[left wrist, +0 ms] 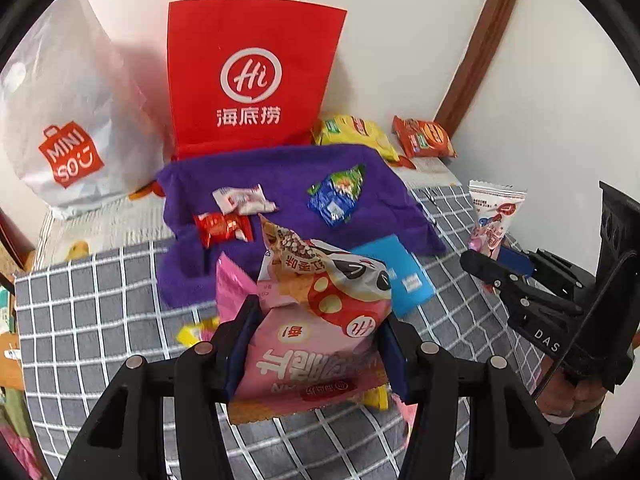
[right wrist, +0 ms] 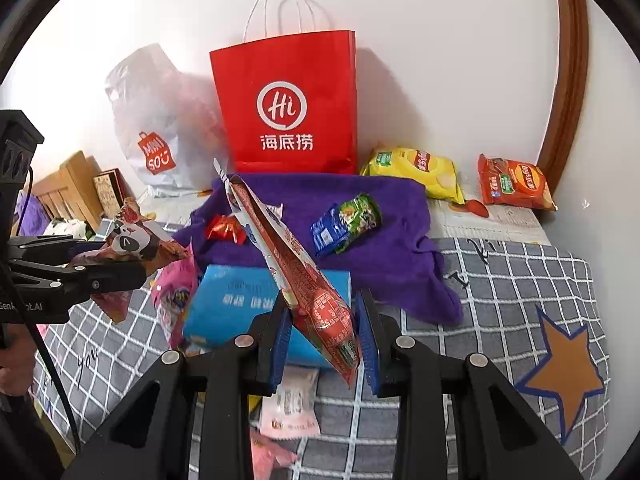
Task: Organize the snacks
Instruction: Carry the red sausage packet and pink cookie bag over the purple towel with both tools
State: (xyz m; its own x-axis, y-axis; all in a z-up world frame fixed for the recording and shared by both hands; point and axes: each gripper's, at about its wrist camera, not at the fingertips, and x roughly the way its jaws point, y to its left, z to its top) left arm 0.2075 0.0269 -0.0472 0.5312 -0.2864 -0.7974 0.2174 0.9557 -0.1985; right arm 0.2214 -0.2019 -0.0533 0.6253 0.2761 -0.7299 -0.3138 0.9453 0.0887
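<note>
My left gripper is shut on a pink snack bag with a panda and mushroom print, held above the checked bedspread. From the right wrist view, that left gripper is at the left with the pink snack bag in it. My right gripper is shut on a slim red-and-white packet, seen edge-on. In the left wrist view, the right gripper holds this red-and-white packet upright at the right. A red paper bag stands open at the wall.
A purple towel carries a blue-green packet, a red candy and a white candy. Yellow chips and red chips lie at the back right. A blue box and a white shopping bag are nearby.
</note>
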